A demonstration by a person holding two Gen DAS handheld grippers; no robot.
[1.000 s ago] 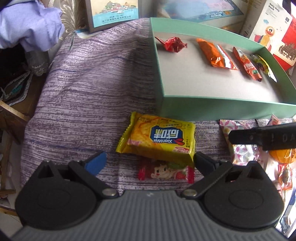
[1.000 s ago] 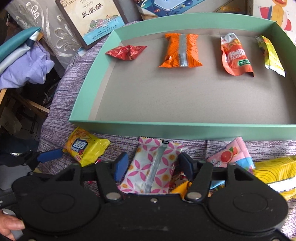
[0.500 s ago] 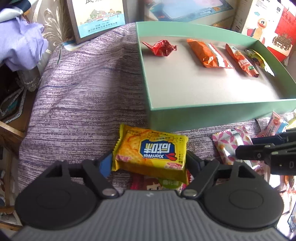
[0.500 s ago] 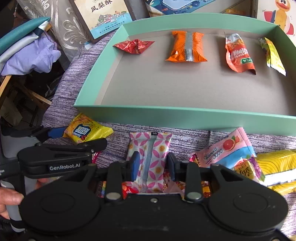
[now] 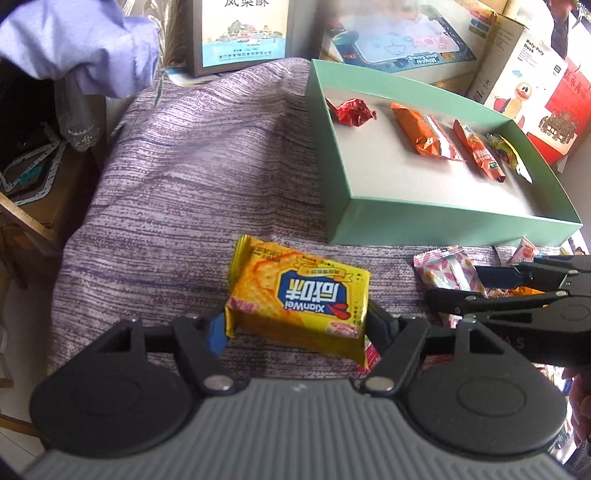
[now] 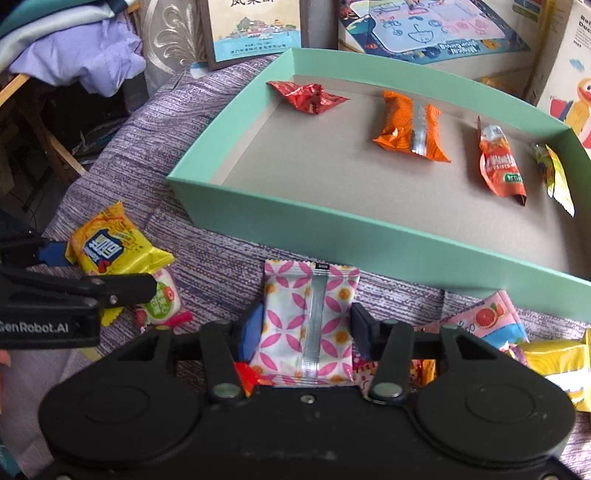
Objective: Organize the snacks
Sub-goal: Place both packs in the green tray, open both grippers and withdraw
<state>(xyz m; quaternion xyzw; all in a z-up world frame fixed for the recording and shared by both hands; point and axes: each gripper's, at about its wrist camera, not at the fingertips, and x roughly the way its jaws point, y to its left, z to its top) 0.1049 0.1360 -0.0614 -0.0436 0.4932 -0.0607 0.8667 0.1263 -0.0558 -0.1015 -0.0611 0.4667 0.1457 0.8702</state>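
Snacks lie partly sorted here: four sit in a row along the far side of the mint-green box (image 6: 369, 236), namely a crumpled red wrapper (image 6: 308, 96), an orange packet with a silver seam (image 6: 412, 127), a slim orange-red sachet (image 6: 500, 164) and a yellow sachet (image 6: 556, 175) hard against the right wall. The others are on the purple striped cloth (image 5: 192, 166) in front of the box. Nearest the box's left corner, the yellow Xianwei cracker packet (image 5: 301, 295) is pinched by its two short ends between the fingers of the left gripper (image 5: 295, 326), and it looks raised off the cloth, tilted with its far end higher. To its right, the right gripper (image 6: 306, 325) has the pink-and-white flower-patterned packet (image 6: 310, 317) between its fingers; the jaws have just been opening a little, and the blue left pad looks to be against the packet's edge, though I cannot tell whether the right pad presses on it. Under and beside that packet lie more sweets: a small white candy with green print (image 6: 162, 299) near the left gripper's arm, a pink sachet with an orange fruit picture (image 6: 491, 317) and a yellow striped bag (image 6: 554, 362) at the right. Behind the box stand a pineapple-cake box (image 6: 255, 29), a drawing-mat box (image 6: 436, 29) and a duck toy carton (image 5: 517, 66); lilac clothing (image 6: 85, 55) is heaped at the left.
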